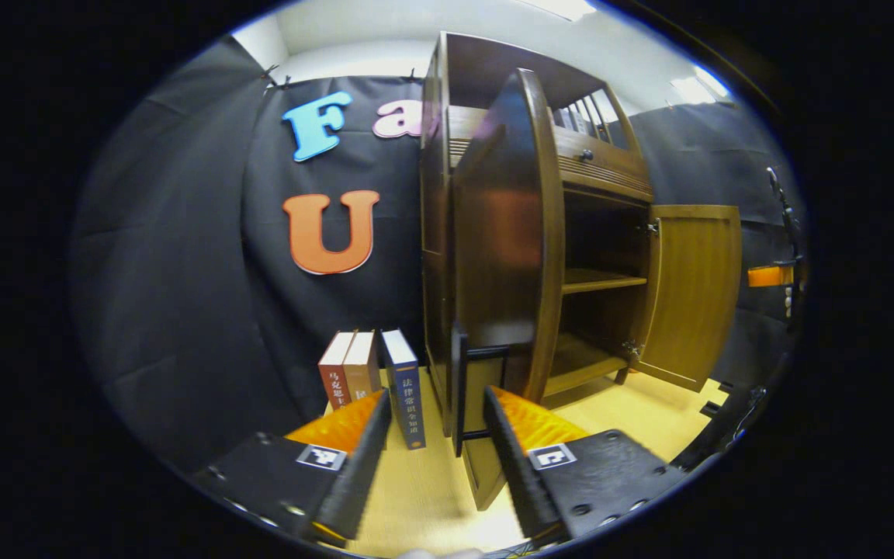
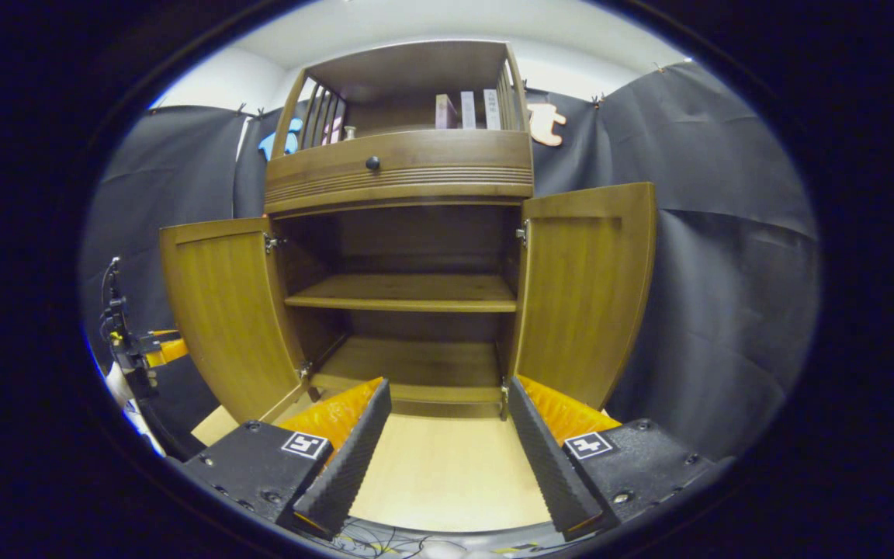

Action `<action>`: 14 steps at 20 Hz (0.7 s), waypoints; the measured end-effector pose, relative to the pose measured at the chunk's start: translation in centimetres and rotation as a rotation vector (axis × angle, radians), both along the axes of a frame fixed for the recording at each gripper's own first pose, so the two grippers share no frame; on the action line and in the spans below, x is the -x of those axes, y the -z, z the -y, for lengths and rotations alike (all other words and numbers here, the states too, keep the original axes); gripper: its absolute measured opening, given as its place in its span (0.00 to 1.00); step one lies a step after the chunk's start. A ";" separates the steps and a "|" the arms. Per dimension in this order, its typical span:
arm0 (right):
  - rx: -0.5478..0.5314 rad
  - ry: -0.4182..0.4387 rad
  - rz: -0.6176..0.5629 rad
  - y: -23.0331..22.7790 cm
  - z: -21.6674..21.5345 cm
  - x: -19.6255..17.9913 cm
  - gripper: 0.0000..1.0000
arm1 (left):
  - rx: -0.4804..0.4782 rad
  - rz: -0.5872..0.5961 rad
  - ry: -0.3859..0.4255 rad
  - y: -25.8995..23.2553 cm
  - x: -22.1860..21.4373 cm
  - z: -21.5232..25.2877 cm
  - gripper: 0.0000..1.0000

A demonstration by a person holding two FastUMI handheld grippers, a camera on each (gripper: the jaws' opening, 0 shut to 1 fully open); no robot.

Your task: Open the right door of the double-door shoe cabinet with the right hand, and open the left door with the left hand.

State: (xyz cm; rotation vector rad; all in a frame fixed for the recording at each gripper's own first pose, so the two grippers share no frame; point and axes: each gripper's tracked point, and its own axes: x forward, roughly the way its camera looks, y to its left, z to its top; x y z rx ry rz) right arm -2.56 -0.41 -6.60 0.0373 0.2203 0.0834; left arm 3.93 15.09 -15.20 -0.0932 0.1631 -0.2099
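Both doors hang open; the left gripper, jaws spread and empty around the left door's handle, could knock that door shut, while the right gripper gapes empty too.

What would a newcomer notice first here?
The cabinet stands wide open in the right gripper view: left door and right door swung out, bare shelf between. In the left gripper view, the left door's edge looms close, books standing beside it.

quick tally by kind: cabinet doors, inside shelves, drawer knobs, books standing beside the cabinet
open doors: 2, left door and right door
inside shelves: 2, upper shelf and bottom shelf
drawer knobs: 1
books beside the cabinet: 3
total: 8
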 end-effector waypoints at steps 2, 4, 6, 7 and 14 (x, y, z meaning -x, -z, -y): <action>-0.003 -0.013 0.010 -0.1 0.1 -0.3 0.96 | 0.007 0.008 -0.053 -1.1 1.1 -0.6 0.94; -0.009 -0.039 0.015 -0.4 -0.1 -0.7 0.96 | -0.009 0.030 -0.113 -2.8 2.3 -0.8 0.95; -0.016 -0.065 0.024 -0.9 -0.1 -1.0 0.96 | -0.029 0.056 -0.166 -4.9 3.6 -0.3 0.95; -0.020 -0.076 0.033 -1.3 0.0 -1.2 0.96 | -0.037 0.059 -0.191 -5.9 4.1 0.1 0.95; -0.043 -0.095 0.106 -4.0 2.2 -1.9 0.97 | -0.023 0.087 -0.310 -12.8 6.5 4.8 0.90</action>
